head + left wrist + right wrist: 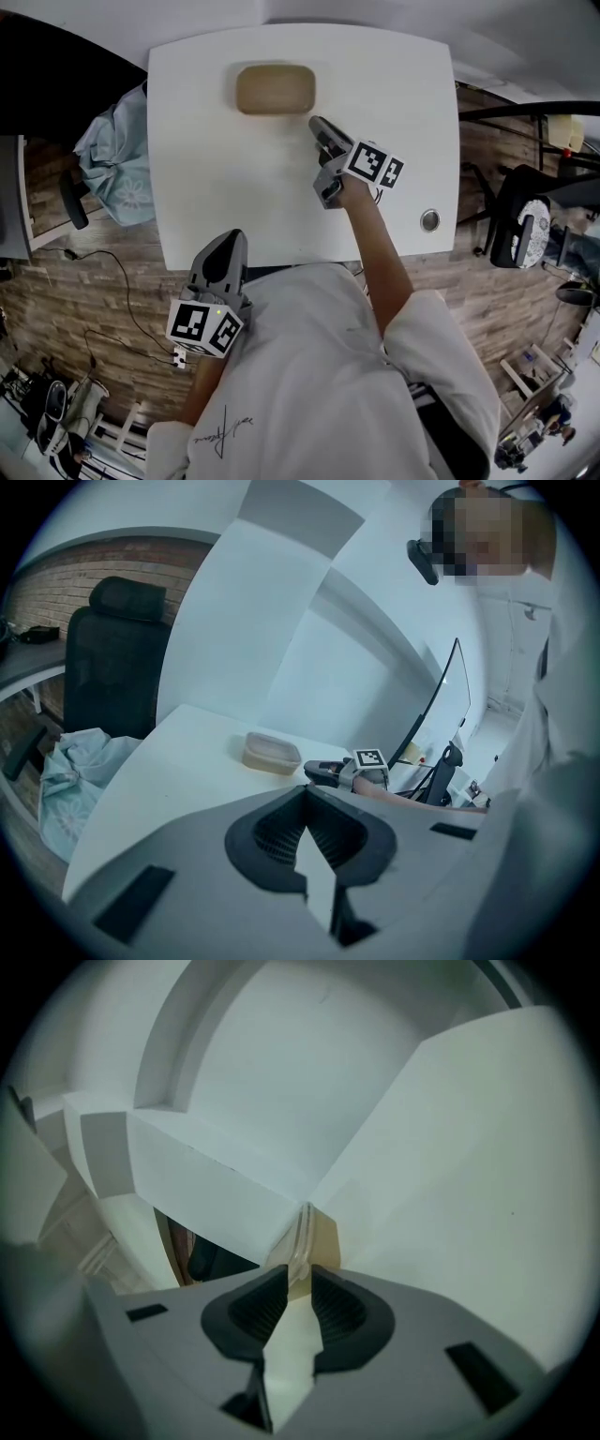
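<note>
1. the container, a shallow tan box with rounded corners and a clear lid, sits on the white tabletop close to the far edge, about midway along it and well away from both side edges.
2. the right claw reaches across the tabletop and its tips are at the container's near right corner, either touching it or just beside it.
3. in the right gripper view the right claw is released, with its jaws a narrow gap apart. the container's rim stands right in front of that gap, and nothing is clamped yet.
4. the left claw hangs at the near edge of the tabletop, close to the person's body and well apart from the container. in the left gripper view it is clenched, tips together with nothing between them.
5. judged from this, the step in hand is the right claw's approach to the container, before any grip is made.
6. a grip from here would call for the rim to sit squarely between the pads before they close, since a corner hold on a smooth lid could slip.
7. a pale blue cloth lies on a chair beyond the left edge.
</note>
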The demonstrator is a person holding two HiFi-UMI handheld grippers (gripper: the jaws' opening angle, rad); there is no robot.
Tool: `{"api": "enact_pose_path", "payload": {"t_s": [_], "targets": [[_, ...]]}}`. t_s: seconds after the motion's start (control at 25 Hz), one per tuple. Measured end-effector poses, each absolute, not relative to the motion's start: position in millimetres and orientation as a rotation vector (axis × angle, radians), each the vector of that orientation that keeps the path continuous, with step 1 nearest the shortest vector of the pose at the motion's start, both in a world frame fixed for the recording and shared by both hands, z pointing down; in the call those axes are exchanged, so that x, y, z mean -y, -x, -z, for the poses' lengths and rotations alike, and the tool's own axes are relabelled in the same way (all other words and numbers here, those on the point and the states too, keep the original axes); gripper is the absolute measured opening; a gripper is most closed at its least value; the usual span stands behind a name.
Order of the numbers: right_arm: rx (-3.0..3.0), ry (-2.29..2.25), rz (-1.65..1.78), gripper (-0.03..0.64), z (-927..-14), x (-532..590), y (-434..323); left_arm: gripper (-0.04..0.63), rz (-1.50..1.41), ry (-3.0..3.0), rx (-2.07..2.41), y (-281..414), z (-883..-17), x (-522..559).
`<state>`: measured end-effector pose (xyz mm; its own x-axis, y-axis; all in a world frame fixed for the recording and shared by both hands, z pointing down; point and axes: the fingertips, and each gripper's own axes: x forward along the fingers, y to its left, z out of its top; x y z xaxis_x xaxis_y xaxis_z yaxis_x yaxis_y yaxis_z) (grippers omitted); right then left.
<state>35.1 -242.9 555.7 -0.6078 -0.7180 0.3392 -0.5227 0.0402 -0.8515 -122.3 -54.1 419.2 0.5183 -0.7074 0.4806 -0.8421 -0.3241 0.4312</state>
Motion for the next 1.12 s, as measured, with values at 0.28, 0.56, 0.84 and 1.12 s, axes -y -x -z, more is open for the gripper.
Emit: {"api": "enact_pose_path", "payload": {"t_s": [0.28,0.56,0.84,1.12], "targets": [[-1.973,1.206,1.691,0.086,-567.1,247.3,-36.5,0.006,-0.292,-2.097,1.258,125.0,-423.4,56.0],[-1.871,1.105,1.727,0.086,-568.7,252.1,-34.3,0.006,-0.298,-2.081,1.262,126.5,-425.8,57.6],[-1.801,1.065,1.756,0.075,-571.6,253.6,-35.7,0.006,-0.305,-2.071,1.264,127.3,-427.0,58.8],[-1.791,1.037,1.740,0.038,-569.4,253.3,-37.5,0.006,-0.307,-2.075,1.264,125.3,-425.9,58.5]]}}
